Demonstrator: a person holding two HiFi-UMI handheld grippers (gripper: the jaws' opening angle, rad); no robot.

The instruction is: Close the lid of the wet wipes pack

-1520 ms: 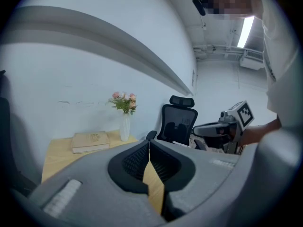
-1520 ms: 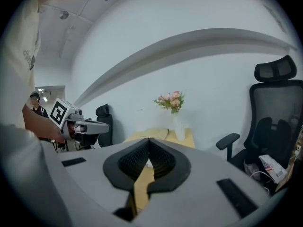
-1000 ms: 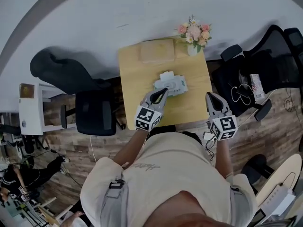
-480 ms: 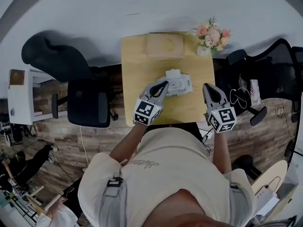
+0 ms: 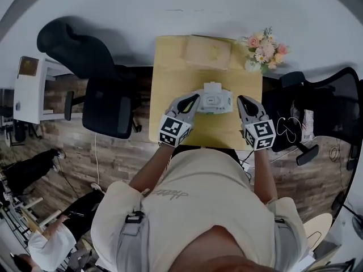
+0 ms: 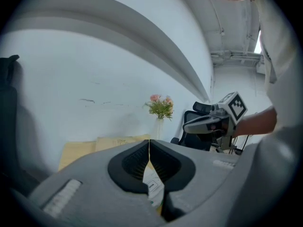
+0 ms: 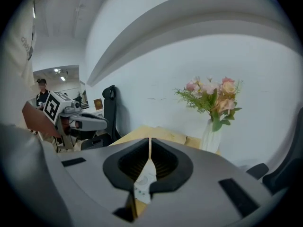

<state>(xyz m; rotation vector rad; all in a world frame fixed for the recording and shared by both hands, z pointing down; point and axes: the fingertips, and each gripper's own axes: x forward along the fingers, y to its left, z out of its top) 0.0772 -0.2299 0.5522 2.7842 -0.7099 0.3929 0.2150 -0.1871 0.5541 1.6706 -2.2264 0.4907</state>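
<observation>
Item 1: wet wipes pack (image 5: 215,102), laid flat near the middle of the tabletop (image 5: 170,72); a white flap (image 5: 212,86) is seen projecting at its far edge.
Item 2: left hand-held gripper (image 5: 194,99), jaws pressed together with nothing gripped, tip set just beside the pack's left end.
Item 3: right hand-held gripper (image 5: 241,100), jaws likewise closed and empty, tip just beside the pack's right end.
Also noted: 1 vase of flowers (image 5: 264,52) at the far right corner; 1 tan parcel (image 5: 207,51) at the far edge.
</observation>
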